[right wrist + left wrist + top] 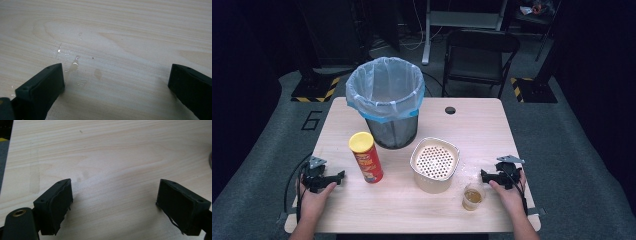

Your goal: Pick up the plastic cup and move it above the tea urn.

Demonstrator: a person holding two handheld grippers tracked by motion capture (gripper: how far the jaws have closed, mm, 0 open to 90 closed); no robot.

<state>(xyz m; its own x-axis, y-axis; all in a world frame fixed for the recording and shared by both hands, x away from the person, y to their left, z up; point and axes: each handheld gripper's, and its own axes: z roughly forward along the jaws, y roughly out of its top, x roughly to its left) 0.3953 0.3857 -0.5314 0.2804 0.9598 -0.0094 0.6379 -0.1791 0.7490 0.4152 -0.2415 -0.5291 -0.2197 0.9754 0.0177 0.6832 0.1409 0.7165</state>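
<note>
L forearm comes in from bottom-left of the high view, hand wrapped round the left gripper (334, 179), which rests low on the table w/ its tips pointing right, toward the middle. Grey plate sits on top, cable loops off to the left. In the left gripper view its jaws stand wide apart, nothing betw. them, pads bare.

R forearm comes in from bottom-right, hand on the right gripper (483, 175), also low on the table, tips pointing left. Grey plate on top. In the right gripper view jaws are spread wide, empty. Both grippers well apart, facing each other.
</note>
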